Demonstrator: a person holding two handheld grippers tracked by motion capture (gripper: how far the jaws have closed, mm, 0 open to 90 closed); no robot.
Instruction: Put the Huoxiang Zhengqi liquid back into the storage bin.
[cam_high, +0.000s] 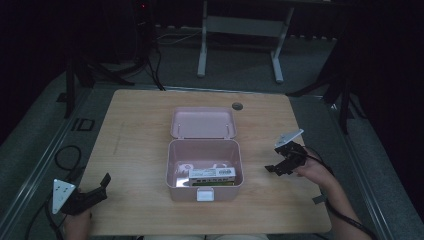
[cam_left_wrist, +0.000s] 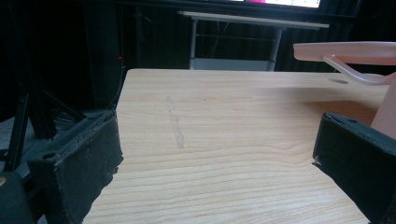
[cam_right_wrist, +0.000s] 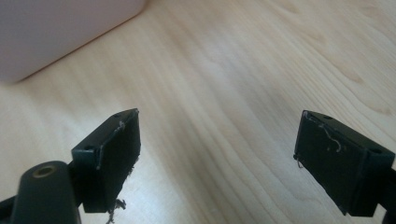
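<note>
Black left tongs (cam_high: 103, 186) gape — glossy pink box (cam_high: 205, 172) open.

We hold a black hand-held gripper in each hand. Our left hand-held gripper (cam_high: 100, 186) carries a grey three-cornered plate with small holes; our right hand-held gripper (cam_high: 272, 169) bears one too. Both have blocky black jaws with frayed pads, screw holes and a trailing black cable.
</note>
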